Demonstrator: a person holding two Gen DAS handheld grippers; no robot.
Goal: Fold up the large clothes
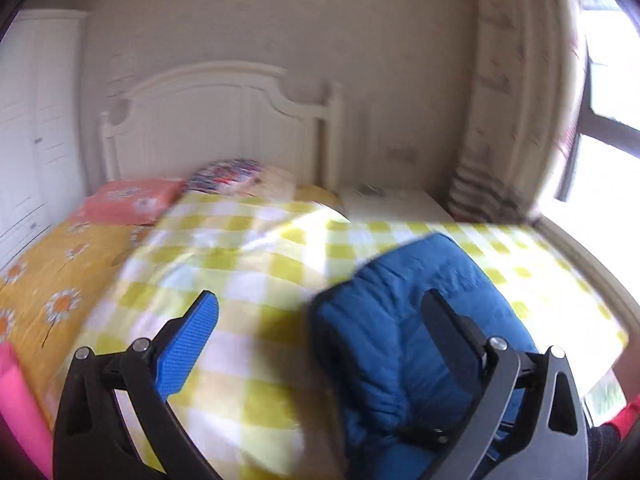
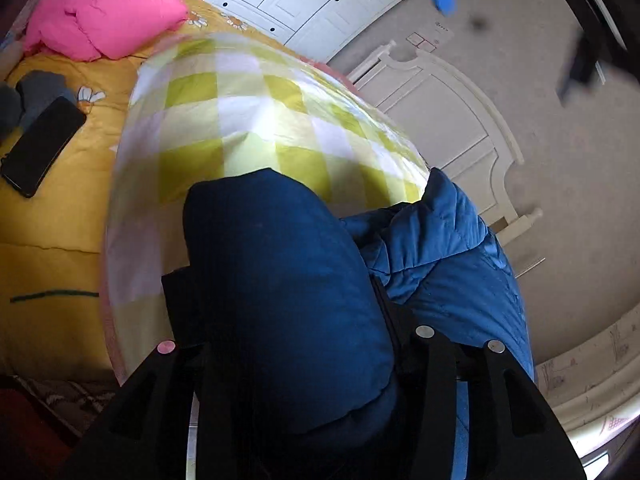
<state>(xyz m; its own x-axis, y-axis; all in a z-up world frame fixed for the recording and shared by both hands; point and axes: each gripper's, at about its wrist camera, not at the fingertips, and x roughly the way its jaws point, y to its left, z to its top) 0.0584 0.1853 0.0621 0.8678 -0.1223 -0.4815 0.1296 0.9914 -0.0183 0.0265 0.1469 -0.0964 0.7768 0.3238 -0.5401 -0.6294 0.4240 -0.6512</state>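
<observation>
In the right wrist view the blue padded garment (image 2: 288,280) bulges over the right tool (image 2: 288,320), hiding both fingertips. The left wrist view is motion-blurred, smearing the checked cover (image 1: 248,264) and the pillows (image 1: 228,176). The pink item (image 1: 16,408) is cut off by the frame edge.

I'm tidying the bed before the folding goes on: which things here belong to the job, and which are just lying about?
Part of the job:
- puffy blue quilted jacket
- right gripper, shut on it
- left gripper, open

Lying about:
- black smartphone
- bright pink padded garment
- grey cloth
- salmon floral pillow
</observation>
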